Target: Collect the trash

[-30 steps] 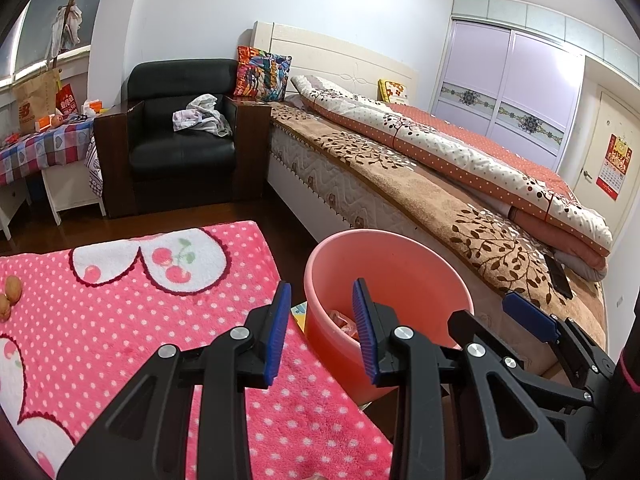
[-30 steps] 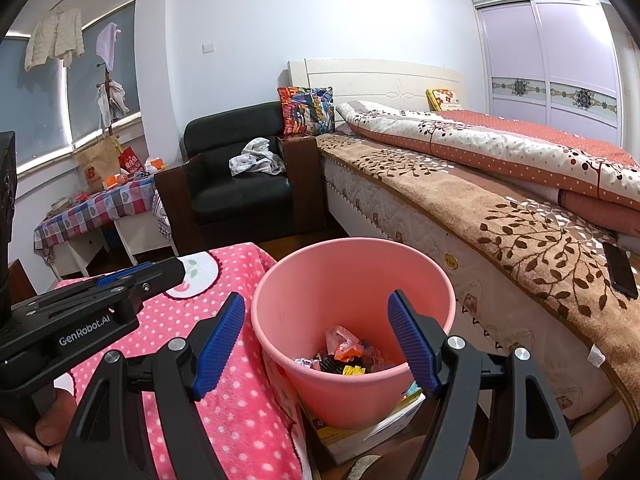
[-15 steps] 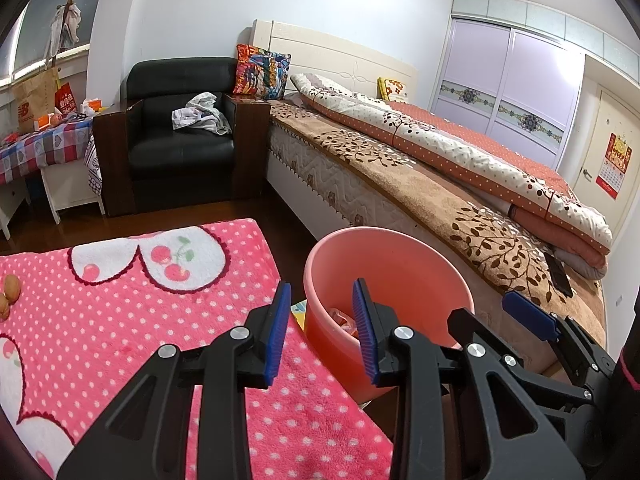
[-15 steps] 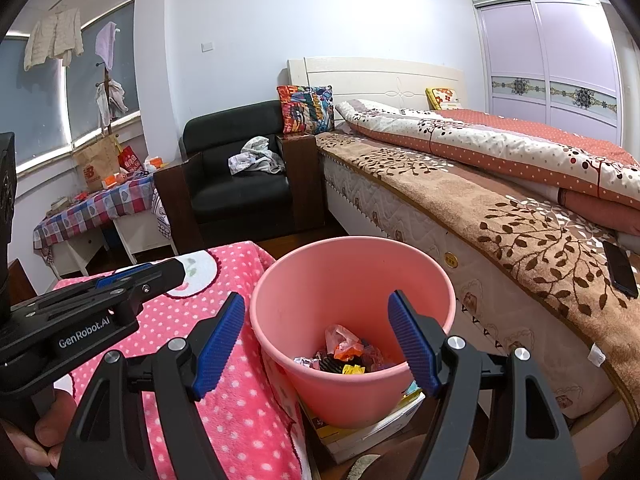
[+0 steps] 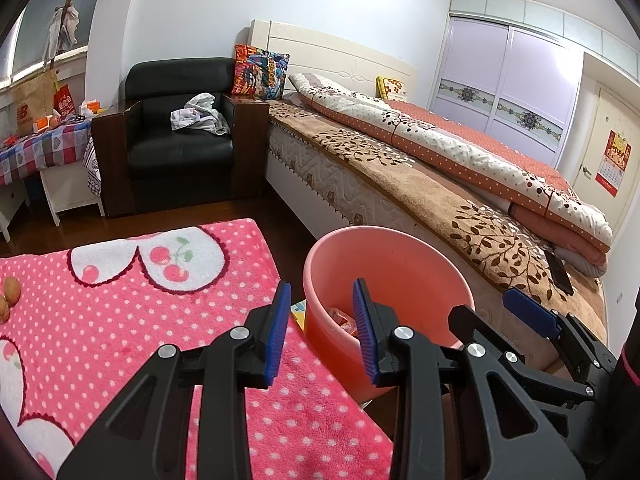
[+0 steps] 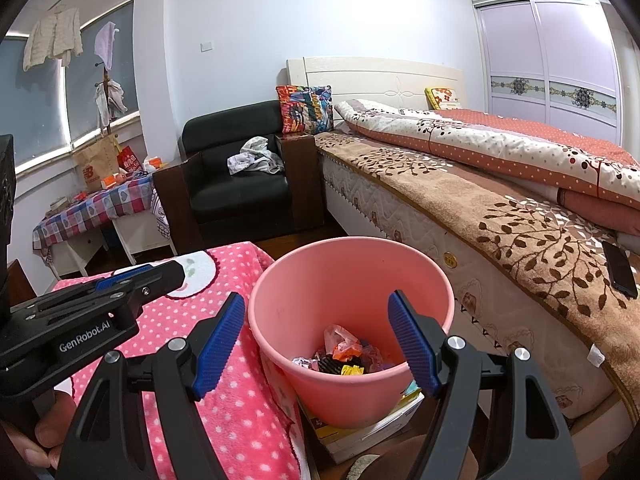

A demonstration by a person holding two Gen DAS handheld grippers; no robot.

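Observation:
A pink plastic bucket (image 5: 400, 268) stands on the floor between the pink dotted blanket and the bed. Crumpled wrappers (image 6: 344, 354) lie at the bottom of the bucket (image 6: 340, 276); the left wrist view shows only a scrap of them (image 5: 342, 320). My left gripper (image 5: 319, 292) is open and empty, hanging over the blanket's edge just left of the bucket. My right gripper (image 6: 316, 300) is open wide and empty, near the bucket's front rim. Each gripper shows in the other's view: the right (image 5: 528, 312), the left (image 6: 140, 276). Two small brown round things (image 5: 9, 294) lie on the blanket at far left.
The pink cherry-print blanket (image 5: 120, 312) covers the surface at left. A bed (image 6: 520, 216) with a phone (image 6: 619, 268) on it runs along the right. A black armchair (image 5: 180, 148) and a checked table (image 5: 40, 148) stand behind. A box (image 6: 372, 436) lies under the bucket.

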